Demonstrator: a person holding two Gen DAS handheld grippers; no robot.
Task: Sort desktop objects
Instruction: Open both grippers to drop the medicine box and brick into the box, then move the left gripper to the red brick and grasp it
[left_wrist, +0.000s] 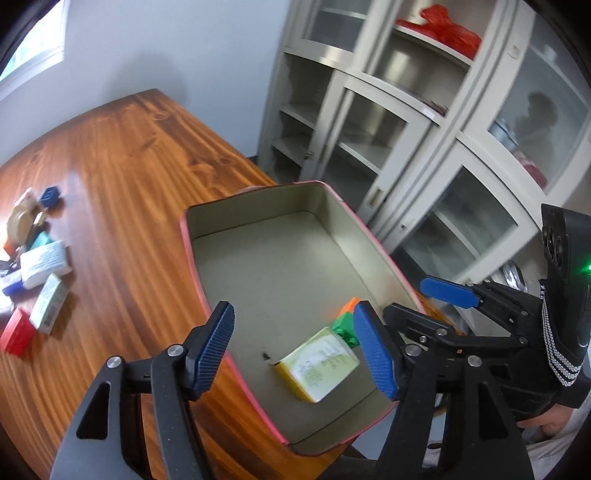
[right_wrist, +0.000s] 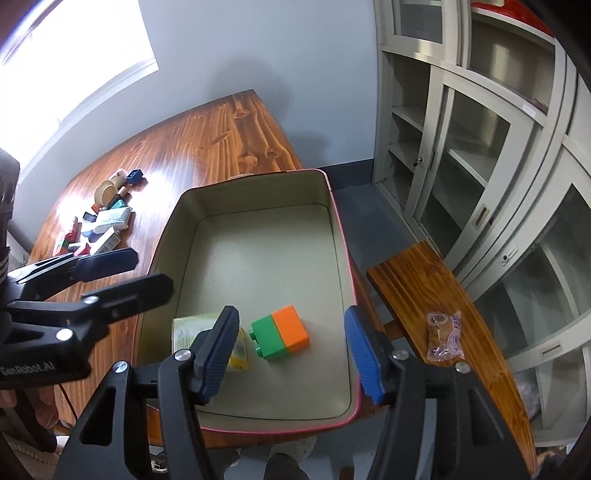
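Tin (right_wrist: 258, 258) on my surface (right_wrist: 207, 147) already holds the yellow box (left_wrist: 317, 365) and block (right_wrist: 282, 332). Both my tools, left (left_wrist: 295, 350) and right (right_wrist: 290, 350), hover spread and empty. Next I should swing left to the far pile (right_wrist: 99, 225), picking one edge item cleanly.

One pink-rimmed tin (right_wrist: 341, 236) stood on the one wooden worktop (right_wrist: 207, 147). It held two things: one yellow carton (right_wrist: 192, 326) at 8 o'clock on its floor and one green-and-orange brick (right_wrist: 280, 334) at 6 o'clock. One heap of small items (right_wrist: 101, 225) lay at 10 o'clock, too crowded to count exactly. One wooden bench (right_wrist: 417, 280) at 3 o'clock carried one clear packet (right_wrist: 445, 332). Two grippers were in view, left gripper (left_wrist: 295, 350) and right gripper (right_wrist: 291, 350).
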